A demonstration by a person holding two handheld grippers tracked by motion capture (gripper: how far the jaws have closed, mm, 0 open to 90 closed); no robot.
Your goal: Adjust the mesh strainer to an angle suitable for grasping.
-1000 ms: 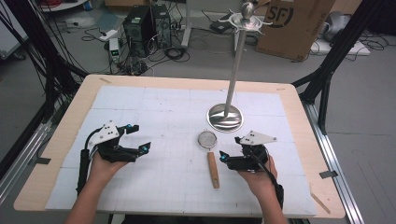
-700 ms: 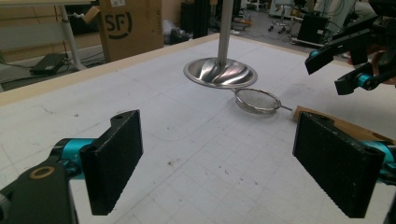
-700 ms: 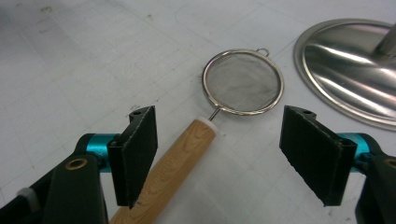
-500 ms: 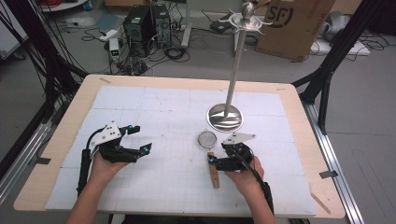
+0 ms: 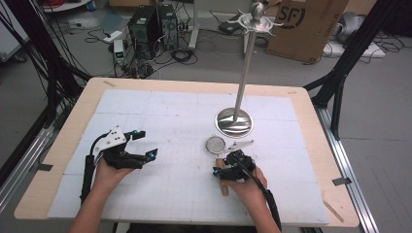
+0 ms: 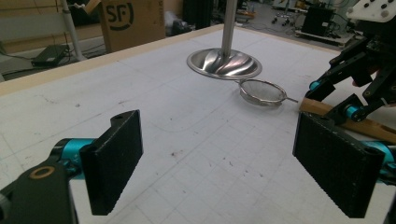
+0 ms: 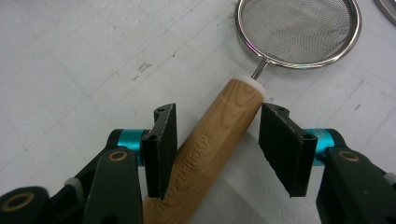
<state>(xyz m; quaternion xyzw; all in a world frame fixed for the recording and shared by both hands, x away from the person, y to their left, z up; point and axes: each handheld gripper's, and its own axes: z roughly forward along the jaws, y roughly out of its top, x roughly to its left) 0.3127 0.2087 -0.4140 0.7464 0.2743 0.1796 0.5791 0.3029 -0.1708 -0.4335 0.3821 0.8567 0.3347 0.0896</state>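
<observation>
Wood grain runs between my right hand-held gripper's jaws: they stand apart, straddling the light wooden handle of the small round steel mesh strainer, one pad touching or nearly touching the handle's side, the other with a clear gap. In the high view this sits just below the centre of the frame, on the white gridded tabletop, with the strainer bowl just beside the round base of the tall polished metal stand.

My step, as I judge it, is gripping the handle. The handle crosses the jaws at a slant, so I would turn my wrist to square the pads to it, centre it between them, then close gently; a skewed pinch on a round handle could roll it out.

My left hand-held gripper, at the lower left of the high view, has its jaws wide apart and holds nothing.

Count: one strainer, one stand, two hand-held grippers, one brown cardboard box at the upper right.
</observation>
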